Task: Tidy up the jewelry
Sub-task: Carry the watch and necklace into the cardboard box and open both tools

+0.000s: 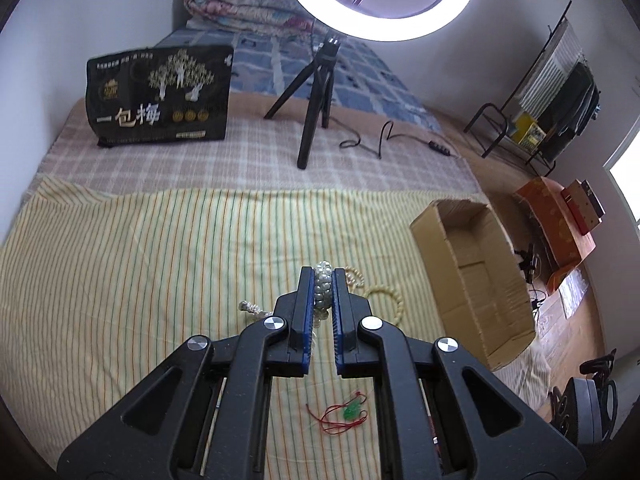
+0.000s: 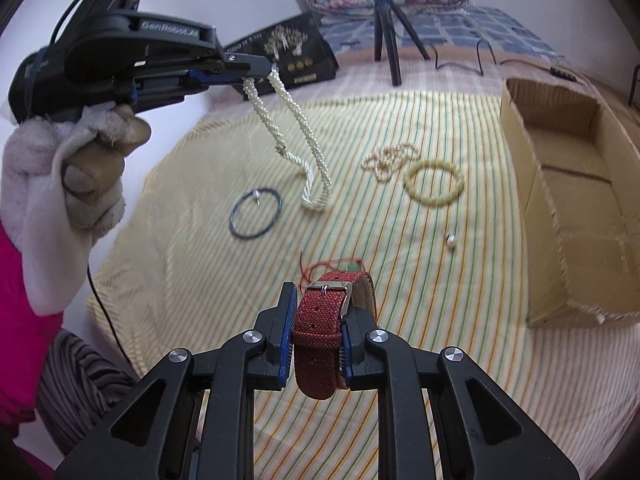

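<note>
Two tongs are each clamped on a piece of jewelry above the bed (image 2: pixel 460 400), which is covered by a yellow striped sheet. The left tongs (image 1: pixel 323 280) pinch a beaded pearl rope necklace (image 2: pixel 316 168); seen from the right wrist, the necklace hangs from them in a long loop whose lower end reaches the sheet or hangs just over it, near the middle of the bed. A gloved hand (image 2: pixel 76 168) holds those tongs by the handle. The right tongs (image 2: pixel 318 322) grip a red woven watch strap (image 2: pixel 320 328) with a silver buckle, their blue pads pressing its two sides, and the strap is off the sheet.

Still lying on the sheet are a dark thin bangle (image 2: pixel 256 213) beside the necklace's lower end, a small heap of pearl chain (image 2: pixel 390 160) touching or just beside a pale yellow beaded bracelet (image 2: pixel 434 181), a single pearl (image 2: pixel 451 240) nearer the right edge, and a red cord with a green pendant (image 1: pixel 344 414) at the near side. An open cardboard box (image 2: pixel 568 184) sits along the bed's right edge. At the far edge stand a black printed bag (image 1: pixel 160 98) and a tripod (image 1: pixel 316 96) carrying a ring light (image 1: pixel 378 0).
</note>
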Demonstrator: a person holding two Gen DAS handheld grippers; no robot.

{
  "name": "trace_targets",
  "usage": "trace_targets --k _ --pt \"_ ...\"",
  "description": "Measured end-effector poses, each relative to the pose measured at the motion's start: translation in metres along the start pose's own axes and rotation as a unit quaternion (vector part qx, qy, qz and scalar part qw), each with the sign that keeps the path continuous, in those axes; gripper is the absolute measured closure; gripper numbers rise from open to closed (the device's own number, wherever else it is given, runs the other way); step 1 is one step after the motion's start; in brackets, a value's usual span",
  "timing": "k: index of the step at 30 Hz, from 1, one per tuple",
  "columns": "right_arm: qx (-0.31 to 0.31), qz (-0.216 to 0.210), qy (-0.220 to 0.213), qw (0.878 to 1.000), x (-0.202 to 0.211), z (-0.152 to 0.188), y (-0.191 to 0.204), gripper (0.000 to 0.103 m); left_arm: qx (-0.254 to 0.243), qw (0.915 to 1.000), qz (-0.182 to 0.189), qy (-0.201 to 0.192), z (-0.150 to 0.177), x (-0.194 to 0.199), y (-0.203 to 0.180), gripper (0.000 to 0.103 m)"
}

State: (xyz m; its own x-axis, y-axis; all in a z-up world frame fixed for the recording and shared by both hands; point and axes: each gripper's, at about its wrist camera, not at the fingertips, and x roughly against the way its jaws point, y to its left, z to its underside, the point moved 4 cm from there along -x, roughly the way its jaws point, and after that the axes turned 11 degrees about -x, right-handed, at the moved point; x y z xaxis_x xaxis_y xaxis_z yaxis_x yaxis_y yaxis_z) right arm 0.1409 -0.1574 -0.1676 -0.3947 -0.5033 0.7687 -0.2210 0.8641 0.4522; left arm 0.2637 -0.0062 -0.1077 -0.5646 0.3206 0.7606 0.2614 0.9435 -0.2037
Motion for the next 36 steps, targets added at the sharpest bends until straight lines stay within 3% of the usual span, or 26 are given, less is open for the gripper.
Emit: trace_targets --k 11,21,28,36 --pt "-0.023 0.009 -0.074 0.997 0.044 -0.040 -0.023 0.086 -0.022 0.9969 0.032 -0.068 -0.035 0.043 -0.043 0.097" --pt "-0.066 0.035 -0.112 0.991 0.073 -0.065 -0.065 0.086 -0.068 0.9924 0.060 -0.083 -0.072 0.050 -0.103 0.097" --pt "-0.099 0.056 -0.121 0.986 0.088 -0.072 -0.099 0.086 -0.091 0.9877 0.086 -0.093 -0.100 0.041 -0.154 0.097" --pt "-0.127 0.071 -0.122 0.982 0.097 -0.074 -0.131 0.086 -0.102 0.9871 0.103 -0.067 -0.117 -0.006 -0.204 0.097"
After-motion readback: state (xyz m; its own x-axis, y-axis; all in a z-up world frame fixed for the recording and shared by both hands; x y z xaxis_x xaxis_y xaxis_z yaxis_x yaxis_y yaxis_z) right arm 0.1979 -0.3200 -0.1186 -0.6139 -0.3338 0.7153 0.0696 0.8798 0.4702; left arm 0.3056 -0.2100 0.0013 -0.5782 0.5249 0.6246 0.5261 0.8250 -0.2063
